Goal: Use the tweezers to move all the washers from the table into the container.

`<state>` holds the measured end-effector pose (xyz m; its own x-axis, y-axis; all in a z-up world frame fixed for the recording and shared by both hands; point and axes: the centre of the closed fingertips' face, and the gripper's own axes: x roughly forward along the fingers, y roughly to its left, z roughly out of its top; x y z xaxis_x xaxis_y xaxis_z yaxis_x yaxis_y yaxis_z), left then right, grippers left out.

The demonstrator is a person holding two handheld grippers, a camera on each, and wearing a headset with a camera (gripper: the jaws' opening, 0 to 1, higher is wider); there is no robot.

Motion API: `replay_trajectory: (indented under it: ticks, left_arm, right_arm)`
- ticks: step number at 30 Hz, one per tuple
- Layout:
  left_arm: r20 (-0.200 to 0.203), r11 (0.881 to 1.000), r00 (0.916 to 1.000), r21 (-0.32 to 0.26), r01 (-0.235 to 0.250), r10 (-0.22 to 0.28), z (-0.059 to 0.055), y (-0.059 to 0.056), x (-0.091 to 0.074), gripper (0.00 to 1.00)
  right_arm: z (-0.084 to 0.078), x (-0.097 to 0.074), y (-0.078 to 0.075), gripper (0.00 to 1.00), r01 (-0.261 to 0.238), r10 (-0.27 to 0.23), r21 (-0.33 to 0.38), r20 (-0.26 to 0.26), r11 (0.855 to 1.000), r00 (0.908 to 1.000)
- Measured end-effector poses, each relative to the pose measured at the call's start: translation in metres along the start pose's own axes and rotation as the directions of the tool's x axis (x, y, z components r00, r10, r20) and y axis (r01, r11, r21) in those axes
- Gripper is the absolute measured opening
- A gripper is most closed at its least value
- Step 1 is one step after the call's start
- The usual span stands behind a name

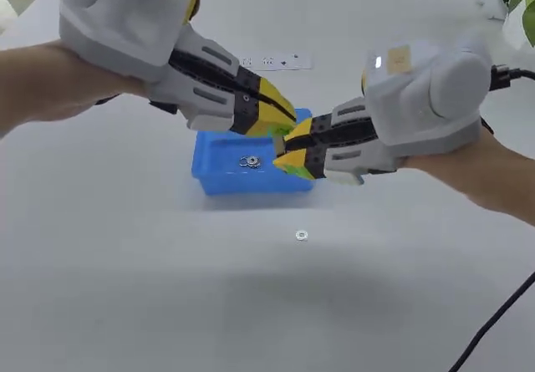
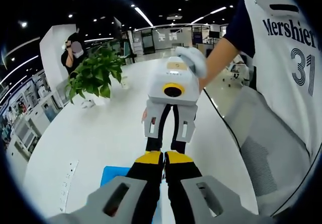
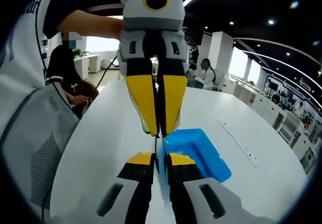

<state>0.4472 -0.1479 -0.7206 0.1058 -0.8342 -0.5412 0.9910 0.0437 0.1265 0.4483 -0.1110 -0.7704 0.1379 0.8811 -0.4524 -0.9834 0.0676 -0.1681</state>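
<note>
Apparently to regrip, I clamp left tool (image 1: 282, 114) and right tool (image 1: 288, 148) on the tweezers (image 3: 159, 151) above the blue container (image 1: 213, 180); one washer (image 1: 302, 236) waits on the counter (image 1: 125, 263).

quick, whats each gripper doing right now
left gripper: closed, pinching the thin tweezers
right gripper: closed on the same tweezers, tip to tip with the left
</note>
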Motion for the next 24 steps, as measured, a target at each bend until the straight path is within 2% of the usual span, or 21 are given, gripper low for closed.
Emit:
replay_trajectory:
  ticks: [3,5,6,10,12,15,19,24]
  left_arm:
    - [0.006,1.0,1.0,-0.01,0.0,0.0,0.001,-0.011,0.004,0.05]
    - [0.012,1.0,0.9999,-0.023,-0.001,0.001,-0.005,-0.013,0.006,0.05]
    - [0.013,1.0,0.9999,-0.027,-0.001,0.001,-0.001,-0.02,0.005,0.05]
    - [0.016,0.999,0.9999,-0.051,0.003,-0.002,-0.004,-0.031,0.012,0.05]
    - [0.004,0.998,1.0,-0.056,0.004,-0.003,-0.011,-0.036,0.016,0.05]
    - [0.008,0.997,0.9999,-0.076,0.013,-0.013,-0.016,-0.043,0.021,0.05]
    - [0.015,0.995,0.9997,-0.099,0.02,-0.019,-0.022,-0.048,0.026,0.05]
    - [0.022,0.993,0.9993,-0.111,0.032,-0.03,-0.024,-0.049,0.032,0.05]
  right_arm:
    - [-0.003,-0.002,0.009,0.11,-0.01,0.01,0.008,-0.001,1.0,0.9999]
    - [-0.006,-0.003,0.015,0.11,-0.015,0.015,0.016,0.001,1.0,0.9999]
    - [-0.007,-0.003,0.018,0.11,-0.018,0.018,0.017,0.0,1.0,0.9998]
    - [-0.011,-0.004,0.027,0.11,-0.028,0.028,0.023,0.004,0.999,0.9996]
    - [-0.012,-0.003,0.031,0.11,-0.039,0.039,0.035,0.013,0.999,0.9992]
    - [-0.021,-0.001,0.039,0.11,-0.059,0.059,0.046,-0.002,0.997,0.9982]
    - [-0.03,0.002,0.046,0.11,-0.069,0.07,0.041,-0.019,0.997,0.9974]
    - [-0.037,0.002,0.048,0.11,-0.058,0.059,0.079,-0.011,0.995,0.9982]
